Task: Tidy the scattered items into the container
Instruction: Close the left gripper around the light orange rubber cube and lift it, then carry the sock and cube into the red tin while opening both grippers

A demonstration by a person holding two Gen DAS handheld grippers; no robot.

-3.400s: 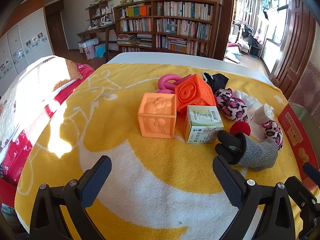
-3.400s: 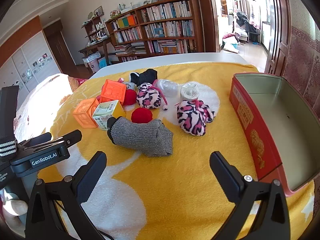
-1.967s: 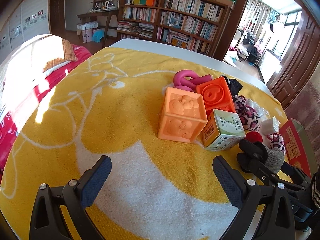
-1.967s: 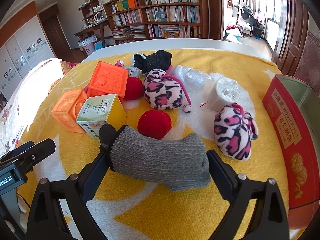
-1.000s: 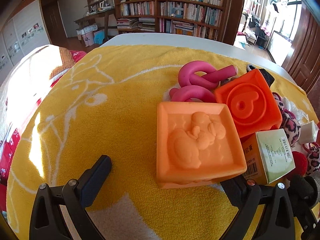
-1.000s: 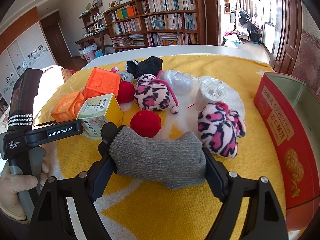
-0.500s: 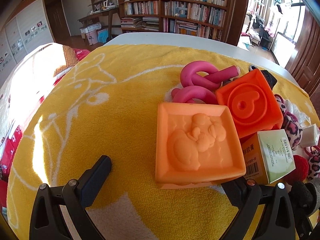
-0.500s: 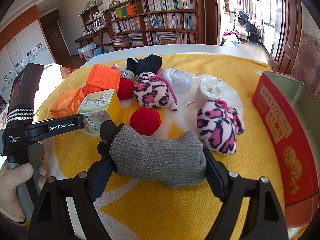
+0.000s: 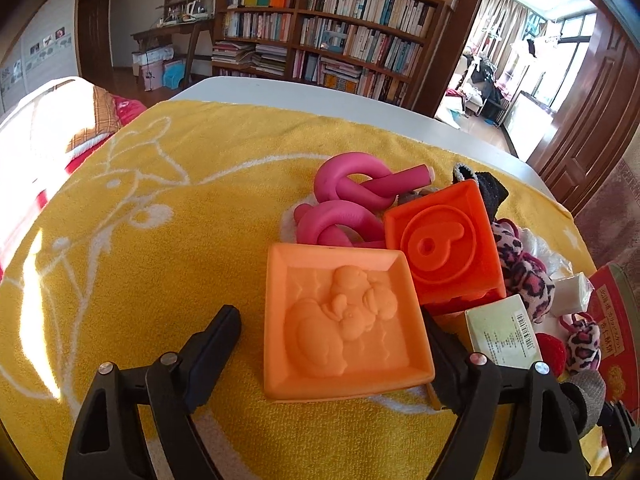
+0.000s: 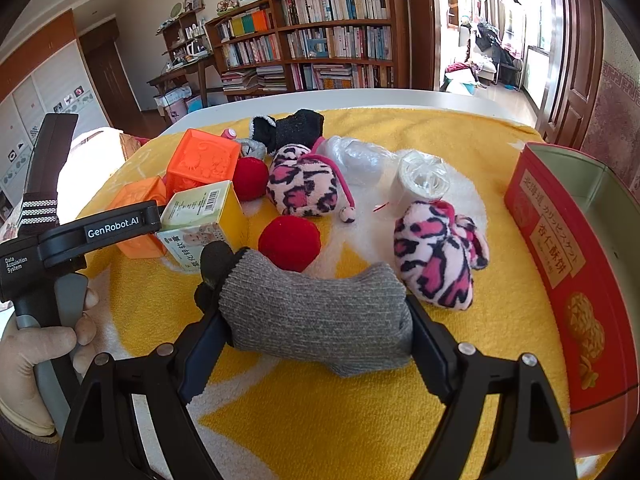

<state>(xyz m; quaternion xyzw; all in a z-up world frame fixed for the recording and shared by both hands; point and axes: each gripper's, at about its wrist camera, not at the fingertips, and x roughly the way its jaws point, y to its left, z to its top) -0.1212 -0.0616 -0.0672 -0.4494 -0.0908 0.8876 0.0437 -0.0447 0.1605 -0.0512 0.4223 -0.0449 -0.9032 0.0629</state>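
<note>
My right gripper (image 10: 316, 334) is shut on a grey knit glove (image 10: 316, 312) with black fingertips and holds it just above the yellow towel. My left gripper (image 9: 334, 354) stands around a light orange embossed cube (image 9: 344, 320): the right finger touches it, the left finger (image 9: 214, 344) is a little apart. The red tin box (image 10: 576, 256) stands open at the right. In the pile are a darker orange cube (image 9: 444, 240), a small carton (image 10: 200, 216), red balls (image 10: 289, 243), leopard plush pieces (image 10: 436, 256) and pink foam rollers (image 9: 352, 200).
A black fuzzy item (image 10: 296, 128), crumpled clear plastic (image 10: 360, 156) and a roll of tape (image 10: 424, 180) lie at the far side of the pile. The yellow towel (image 9: 140, 240) covers a white table. A bed stands to the left, a bookcase behind.
My left gripper's fingers have narrowed around the light orange cube. My right gripper keeps the grey glove, barely moved.
</note>
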